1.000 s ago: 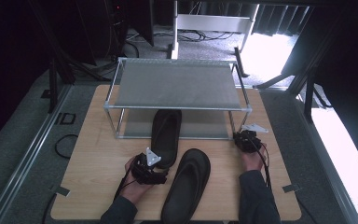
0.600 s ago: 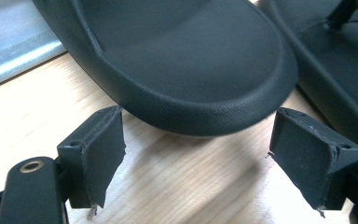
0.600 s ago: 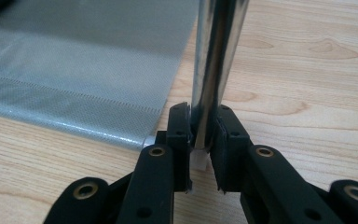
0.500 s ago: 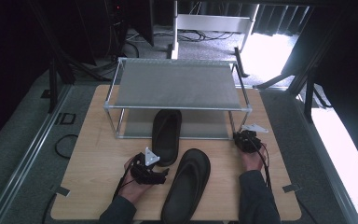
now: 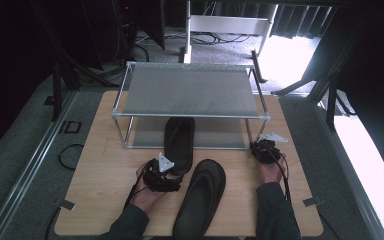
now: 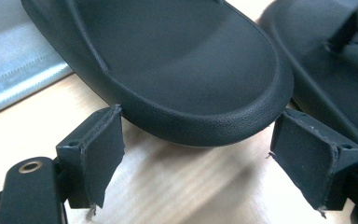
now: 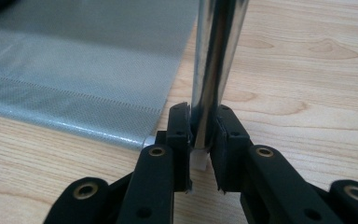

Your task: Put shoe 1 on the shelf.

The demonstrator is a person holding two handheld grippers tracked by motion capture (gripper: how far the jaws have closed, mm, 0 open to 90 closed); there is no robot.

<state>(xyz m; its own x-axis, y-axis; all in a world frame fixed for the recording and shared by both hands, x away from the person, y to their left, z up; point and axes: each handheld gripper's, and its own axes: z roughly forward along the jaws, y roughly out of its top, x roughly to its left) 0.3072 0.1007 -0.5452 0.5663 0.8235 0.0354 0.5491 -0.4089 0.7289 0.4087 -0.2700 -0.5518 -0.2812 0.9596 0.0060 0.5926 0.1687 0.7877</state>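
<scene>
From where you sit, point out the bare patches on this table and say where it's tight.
Bare wood lies on the table left of the left gripper, and right of the rack past the right gripper, which clamps the rack's front right leg. The rack's top shelf is bare. It's tight in the middle front, around the two sandals.

The wooden table stands on grey carpet. On the table, one small piece of grey tape lies near the corner at 8 o'clock, and another piece near the corner at 4 o'clock. At 9 o'clock from the table, a black cable makes a loop on the carpet, and a little square plate lies just behind it. At 12 o'clock, well behind the table, there is a white frame with loose cables under it. At 2 o'clock, black stand legs cross a bright patch of light.
</scene>
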